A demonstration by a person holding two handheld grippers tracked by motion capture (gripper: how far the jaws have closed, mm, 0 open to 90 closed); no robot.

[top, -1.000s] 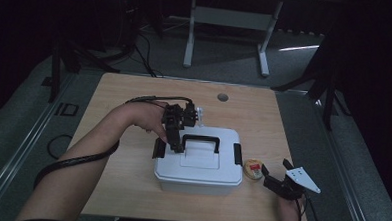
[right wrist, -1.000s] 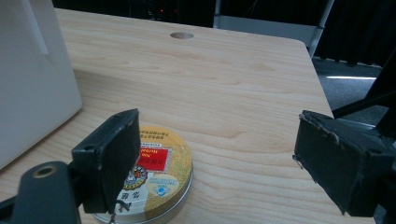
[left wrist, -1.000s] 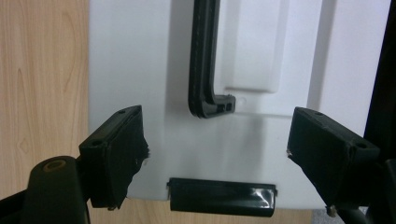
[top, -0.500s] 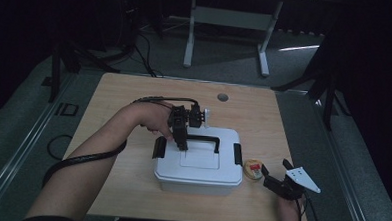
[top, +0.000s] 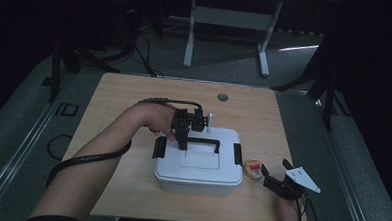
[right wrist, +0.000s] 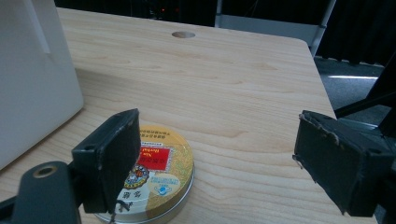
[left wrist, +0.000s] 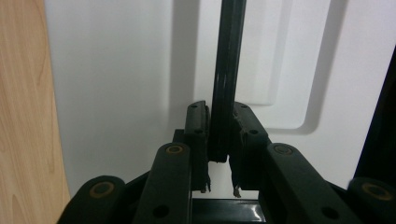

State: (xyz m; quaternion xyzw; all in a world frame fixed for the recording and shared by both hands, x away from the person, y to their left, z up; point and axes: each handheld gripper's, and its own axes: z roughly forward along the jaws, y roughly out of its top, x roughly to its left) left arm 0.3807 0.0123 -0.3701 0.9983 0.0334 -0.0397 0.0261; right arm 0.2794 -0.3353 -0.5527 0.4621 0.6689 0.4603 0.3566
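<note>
- The pale wooden worktop (top: 134, 98) carries everything here, a round hole (top: 223, 97) near its far edge.
- In the middle sits the white rectangular plastic box (top: 199, 168), lid on, a black latch (top: 159, 147) at its left end and another (top: 238, 154) at its right; what is inside cannot be seen.
- A slim black carrying handle (top: 208, 141) arches over the recessed panel of the lid.
- Just beside the box's right end, flat on the worktop, lies the small round tin with a yellow and red label (top: 253, 169), lid shut, contents hidden.
- The left gripper (top: 183, 142) points down onto the lid, and its jaws have just been closing: in the left gripper view they are clamped on the black handle (left wrist: 226, 84), pads pressing it from both sides.
- The right gripper (top: 272, 177) waits low at the near right corner, jaws spread wide; in the right gripper view the tin (right wrist: 156, 175) lies partly behind one pad (right wrist: 114, 154), held by nothing.
</note>
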